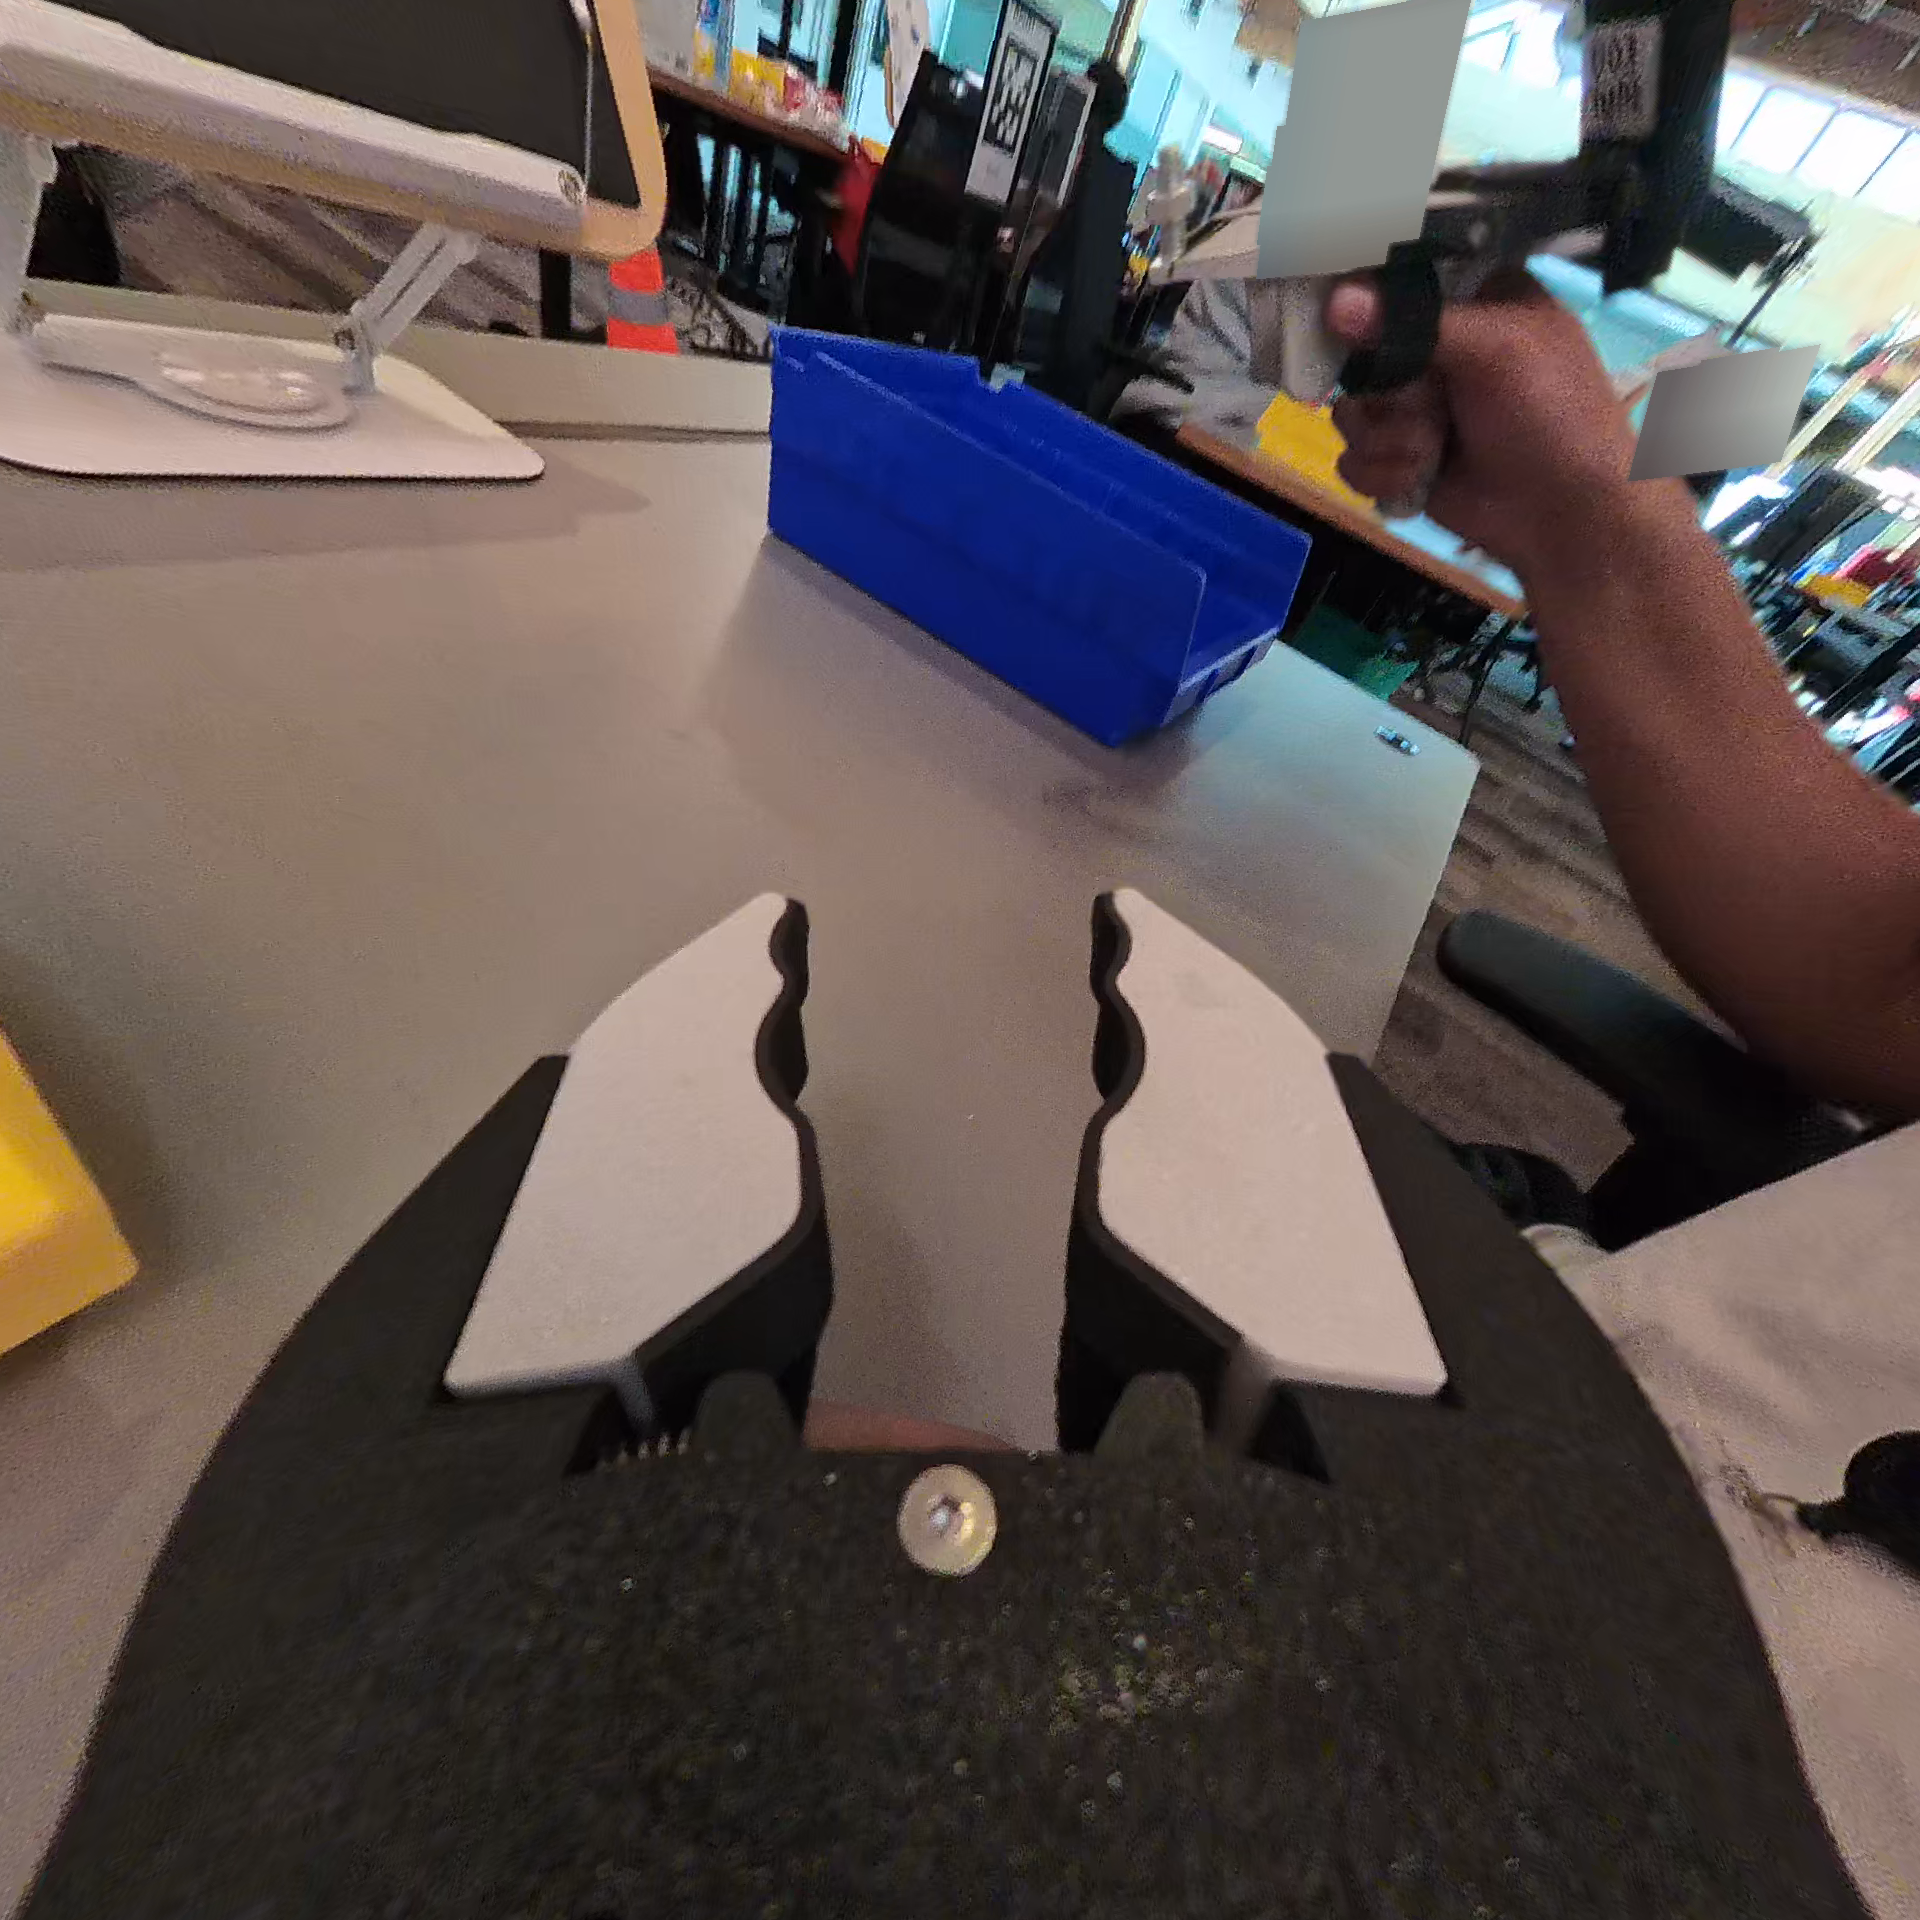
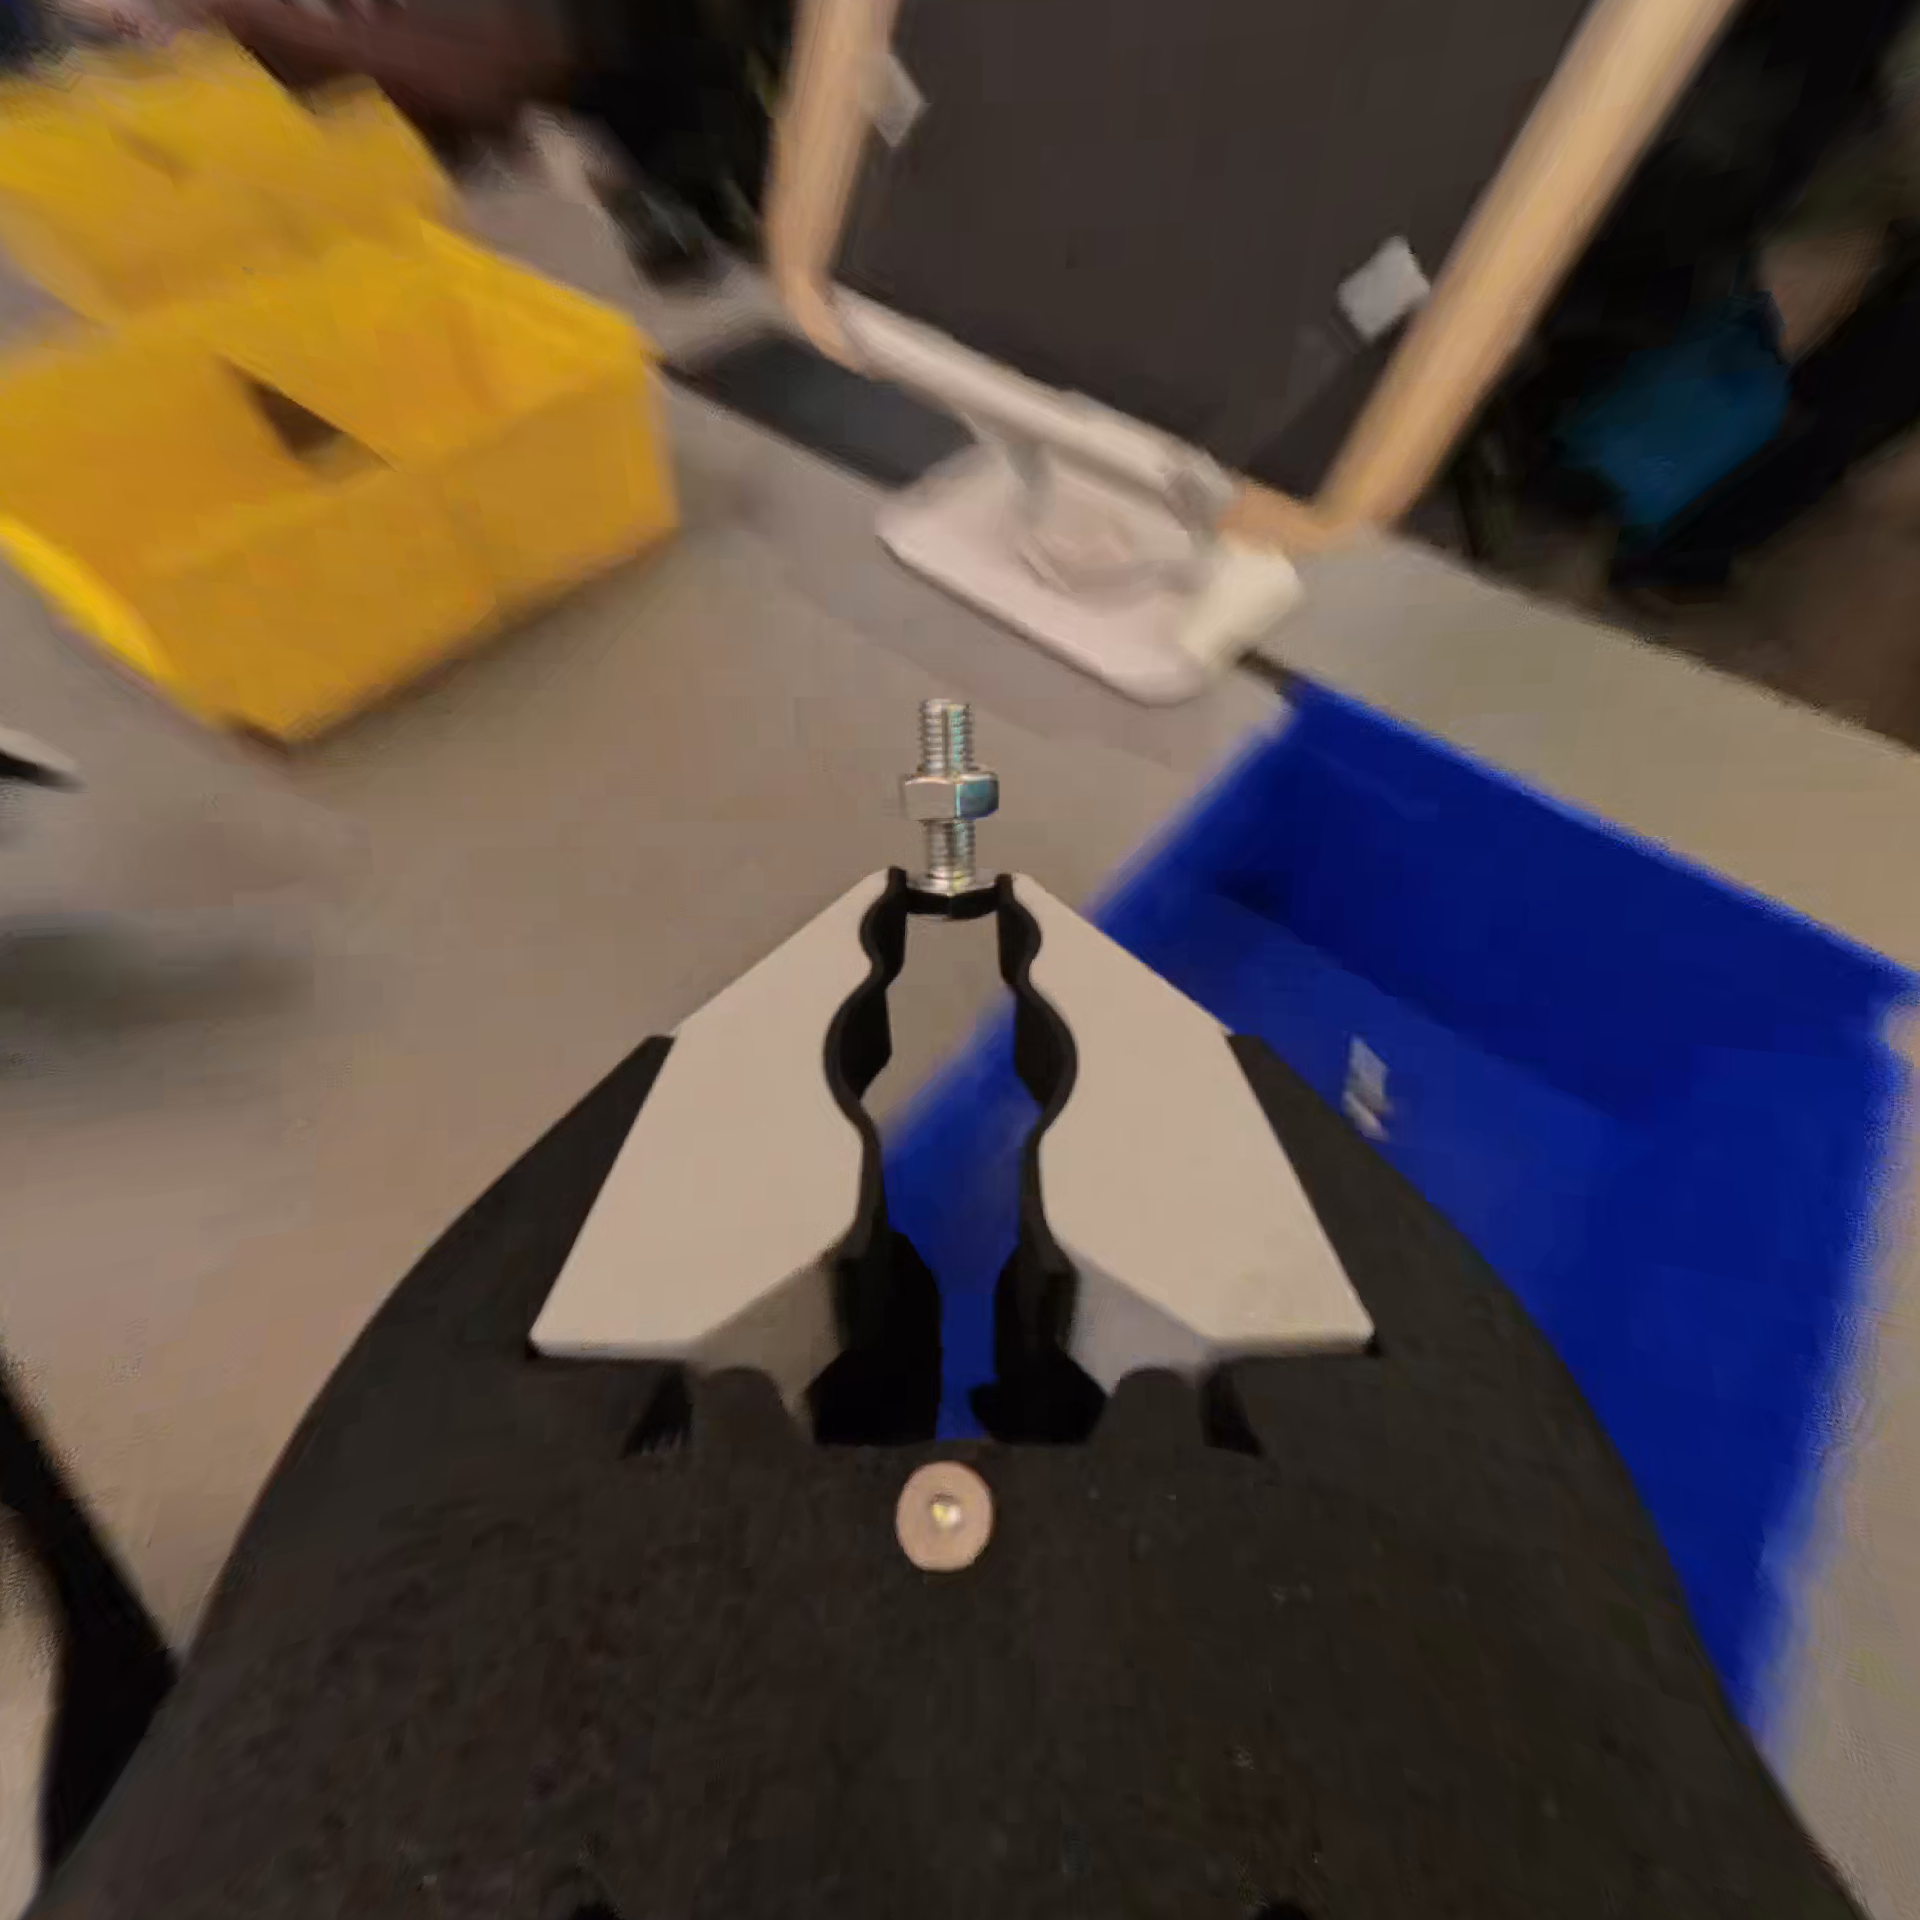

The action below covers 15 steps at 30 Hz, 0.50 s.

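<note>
Left gripper [image 1: 948,914]: jaws spread wide, nothing between them; hovers low over bare grey tabletop [image 1: 364,790], fingers pointing toward the far side
Right gripper [image 2: 948,894]: jaws drawn narrow, tips pinching the head of a bolt; held above the tabletop, partly over the blue bin's near end
Bolt [image 2: 945,821]: silver, threaded, stands upright out of the right fingertips; a hex nut [image 2: 950,796] sits partway up the shank
Blue bin [image 1: 1029,540]: open-topped, long, set slantwise near the tabletop's far right edge; interior blurred in the right wrist view
Yellow bins [image 2: 312,457]: on the left part of the tabletop, blurred; one corner also shows at the left edge of the left wrist view
White stand [image 1: 260,384]: flat base on the far left of the tabletop, hinged arm rising from it
Person's hand [image 1: 1475,416]: raised at right beyond the table edge, gripping a black handle
Small metal piece [image 1: 1397,739]: near the right edge of the tabletop, too small to identify
</note>
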### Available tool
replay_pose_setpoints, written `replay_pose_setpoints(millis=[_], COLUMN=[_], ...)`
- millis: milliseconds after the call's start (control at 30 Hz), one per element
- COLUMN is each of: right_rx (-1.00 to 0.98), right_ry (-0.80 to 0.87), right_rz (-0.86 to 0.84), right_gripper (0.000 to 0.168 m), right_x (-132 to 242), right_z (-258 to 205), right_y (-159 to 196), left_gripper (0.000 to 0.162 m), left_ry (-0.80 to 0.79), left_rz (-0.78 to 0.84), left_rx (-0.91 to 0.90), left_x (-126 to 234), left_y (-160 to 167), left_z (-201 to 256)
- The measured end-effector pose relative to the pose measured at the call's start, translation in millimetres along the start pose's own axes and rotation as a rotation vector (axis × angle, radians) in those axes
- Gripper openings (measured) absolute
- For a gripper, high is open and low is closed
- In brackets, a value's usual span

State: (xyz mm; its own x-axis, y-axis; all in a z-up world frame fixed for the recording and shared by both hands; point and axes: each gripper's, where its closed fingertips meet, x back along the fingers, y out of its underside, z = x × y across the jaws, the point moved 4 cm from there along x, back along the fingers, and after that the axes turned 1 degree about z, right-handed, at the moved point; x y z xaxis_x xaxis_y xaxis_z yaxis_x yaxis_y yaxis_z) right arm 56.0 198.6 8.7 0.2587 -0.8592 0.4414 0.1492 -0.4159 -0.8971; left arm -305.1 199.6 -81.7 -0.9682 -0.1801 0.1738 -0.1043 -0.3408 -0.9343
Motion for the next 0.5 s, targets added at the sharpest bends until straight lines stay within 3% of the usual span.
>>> replay_pose_setpoints(millis=[100,233,367,500], right_rx=[0.008,0.223,0.46,0.508], right_ry=[0.072,-0.175,-0.241,-0.265], right_rz=[-0.408,-0.704,-0.867,-0.886], right_gripper=[0.017,0.017,0.017,0.017], right_x=[-20.5,-50.9,-59.6,-66.9], right_z=[62.2,73.8,78.3,76.4], right_y=[60.8,117.0,139.3,141.3], left_gripper=[0.052,0.052,0.052,0.053], left_ry=[0.016,0.052,0.032,0.014], left_rz=[0.002,-0.018,-0.019,-0.026], left_rx=[-0.008,0.037,-0.007,-0.027], left_x=[-3.5,-6.2,-4.0,-4.7], left_y=[-2.4,3.5,2.7,2.9], left_z=[-1.0,1.9,1.6,-1.9])
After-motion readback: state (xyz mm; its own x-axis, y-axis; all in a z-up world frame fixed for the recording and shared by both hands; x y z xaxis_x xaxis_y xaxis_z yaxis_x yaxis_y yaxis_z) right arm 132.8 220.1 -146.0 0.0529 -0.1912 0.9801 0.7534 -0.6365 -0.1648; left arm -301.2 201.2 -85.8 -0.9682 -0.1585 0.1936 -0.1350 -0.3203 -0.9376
